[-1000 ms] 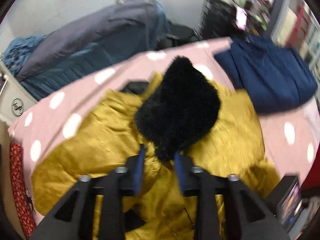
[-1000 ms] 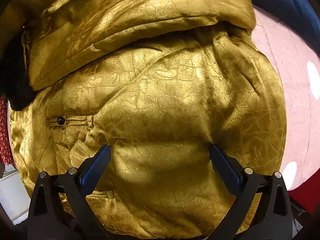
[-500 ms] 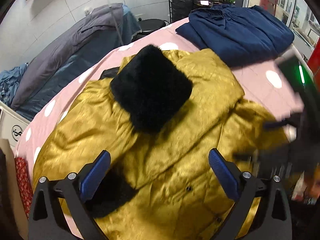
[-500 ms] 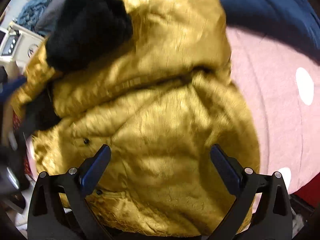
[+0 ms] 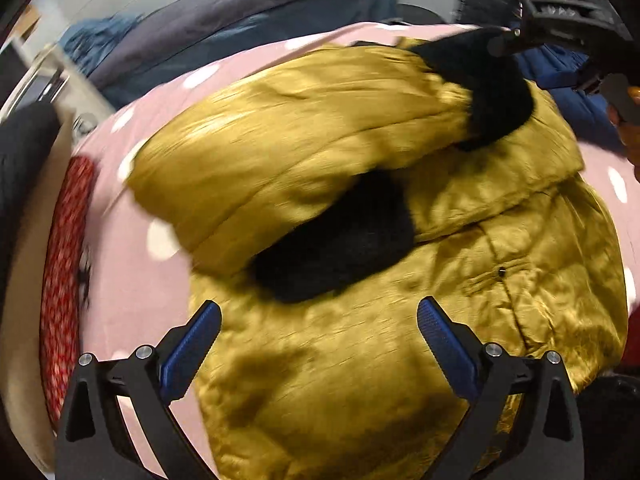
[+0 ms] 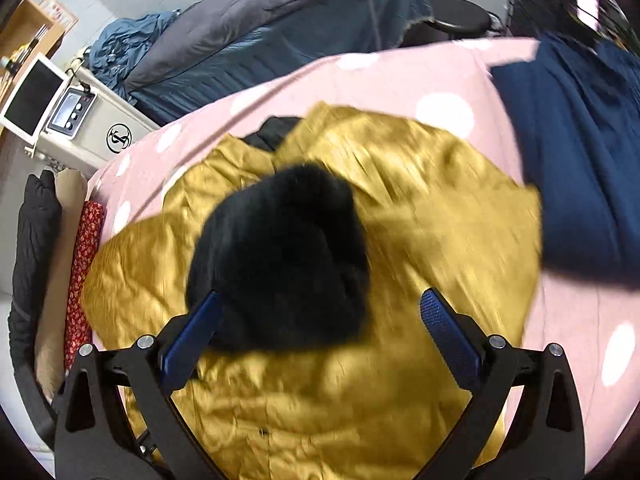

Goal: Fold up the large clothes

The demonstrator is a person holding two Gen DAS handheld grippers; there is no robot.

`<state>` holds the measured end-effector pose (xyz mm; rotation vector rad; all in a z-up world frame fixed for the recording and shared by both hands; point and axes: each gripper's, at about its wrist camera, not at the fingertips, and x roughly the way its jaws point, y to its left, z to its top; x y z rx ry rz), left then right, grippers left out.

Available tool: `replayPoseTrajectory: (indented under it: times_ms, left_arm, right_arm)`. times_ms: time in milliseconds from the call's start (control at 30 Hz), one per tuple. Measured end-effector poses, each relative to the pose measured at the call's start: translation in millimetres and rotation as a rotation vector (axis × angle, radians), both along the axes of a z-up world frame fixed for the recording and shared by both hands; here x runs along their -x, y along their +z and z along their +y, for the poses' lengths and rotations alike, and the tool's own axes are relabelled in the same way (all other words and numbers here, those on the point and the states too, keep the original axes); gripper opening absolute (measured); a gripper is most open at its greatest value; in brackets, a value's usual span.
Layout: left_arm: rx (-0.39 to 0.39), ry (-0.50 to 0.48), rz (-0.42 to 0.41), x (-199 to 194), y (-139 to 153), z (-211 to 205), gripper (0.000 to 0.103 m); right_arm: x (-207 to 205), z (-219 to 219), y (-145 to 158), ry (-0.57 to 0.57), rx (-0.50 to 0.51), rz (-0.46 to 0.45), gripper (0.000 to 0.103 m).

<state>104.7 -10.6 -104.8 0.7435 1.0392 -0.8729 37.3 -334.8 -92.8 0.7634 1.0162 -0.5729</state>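
A gold jacket [image 5: 360, 208] is lying spread on a pink dotted sheet [image 5: 132, 280], w/ a sleeve folded across the body. Its black fur cuff [image 6: 280, 256] is resting on top of the gold fabric; a second dark fur patch [image 5: 336, 240] is showing under the fold in the left view. The left gripper [image 5: 318, 344] is being held released, jaws wide apart, just above the jacket's lower part, nothing between them. The right gripper [image 6: 320, 332] is likewise being held released, jaws spread either side of the cuff; contact can't be told. A navy garment [image 6: 580, 152] is lying beside the jacket, far right on the sheet.
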Motion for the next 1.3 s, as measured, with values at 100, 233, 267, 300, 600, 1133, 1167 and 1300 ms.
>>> replayPoseTrajectory:
  times_ms: [100,233,267,300,600,1133,1167,1300]
  left_arm:
    - [0.026,0.067,0.031,-20,7,13,0.096]
    - [0.124,0.194,0.116,-69,26,34,0.096]
    - [0.162,0.24,0.139,-89,33,38,0.096]
    - [0.193,0.28,0.16,-110,38,41,0.096]
    - [0.213,0.386,0.292,-221,27,0,0.096]
    - [0.123,0.31,0.685,-230,-56,-115,0.019]
    - [0.157,0.284,0.667,-231,-40,-121,0.014]
    - [0.263,0.248,0.555,-249,20,-143,0.004]
  right_arm:
    - [-24,-11,-12,-0.001,-0.039,-0.004,0.087]
    - [-49,-8,-27,0.066,-0.174,-0.045,0.03]
    - [-51,-1,-24,0.098,-0.166,-0.052,0.029]
    - [-50,9,-18,0.144,-0.136,-0.049,0.027]
    - [62,23,-31,0.029,-0.121,0.051,0.02]
    - [90,34,-49,-0.076,-0.183,0.071,0.022]
    - [91,34,-48,-0.079,-0.185,0.071,0.022]
    - [88,37,-34,-0.067,-0.152,0.057,0.022]
